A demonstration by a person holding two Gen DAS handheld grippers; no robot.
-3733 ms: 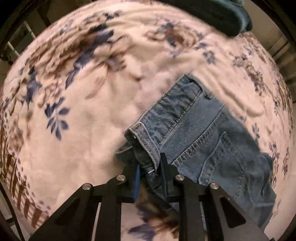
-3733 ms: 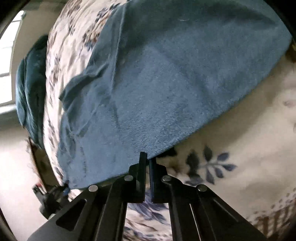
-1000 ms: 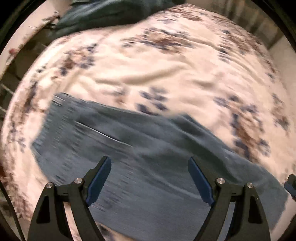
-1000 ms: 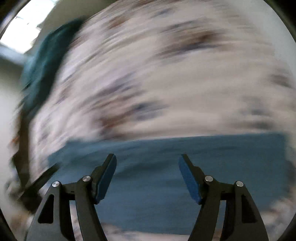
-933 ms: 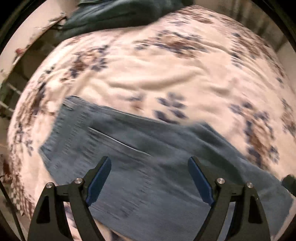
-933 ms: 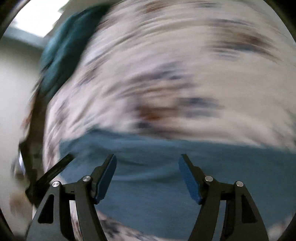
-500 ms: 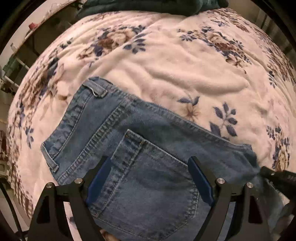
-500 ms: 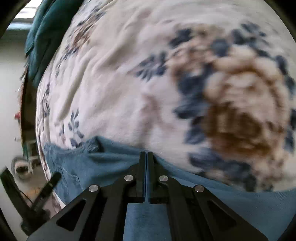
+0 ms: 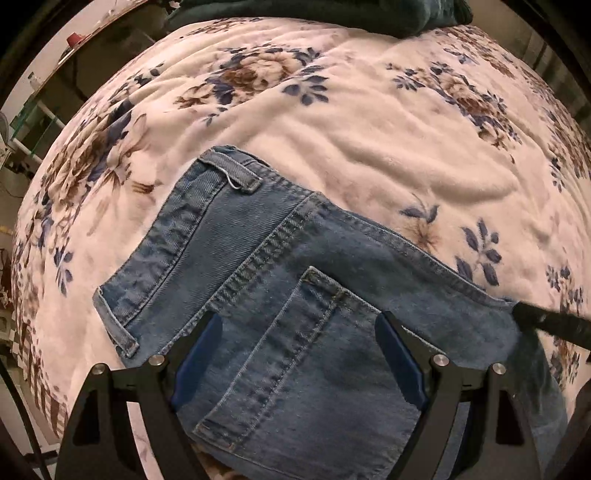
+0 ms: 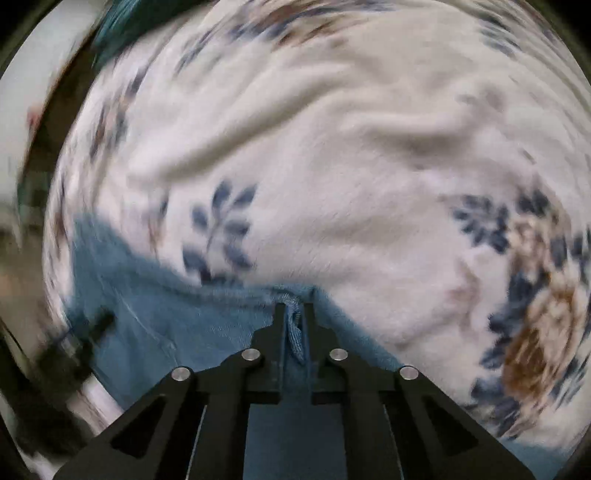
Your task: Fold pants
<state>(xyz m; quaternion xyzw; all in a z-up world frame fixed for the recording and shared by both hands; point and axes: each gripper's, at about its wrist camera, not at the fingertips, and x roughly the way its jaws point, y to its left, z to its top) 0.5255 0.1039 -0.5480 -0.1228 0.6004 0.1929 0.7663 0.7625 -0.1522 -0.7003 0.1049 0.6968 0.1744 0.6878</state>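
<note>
Since second ago: right gripper (image 10: 294, 314) swung down to jeans (image 9: 295, 295) edge, jaws snapped together on denim fold, now clenched on it. Left gripper (image 9: 299, 339) drifted over seat of jeans, jaws wide, nothing between pads, hovering above back pocket (image 9: 306, 362). Jeans lie flat on floral blanket (image 9: 369, 129), waistband (image 9: 162, 236) toward left in left wrist view, belt loop (image 9: 231, 175) at top corner. Dark teal cloth (image 9: 314, 14) at far blanket edge. Right wrist view blurred.
</note>
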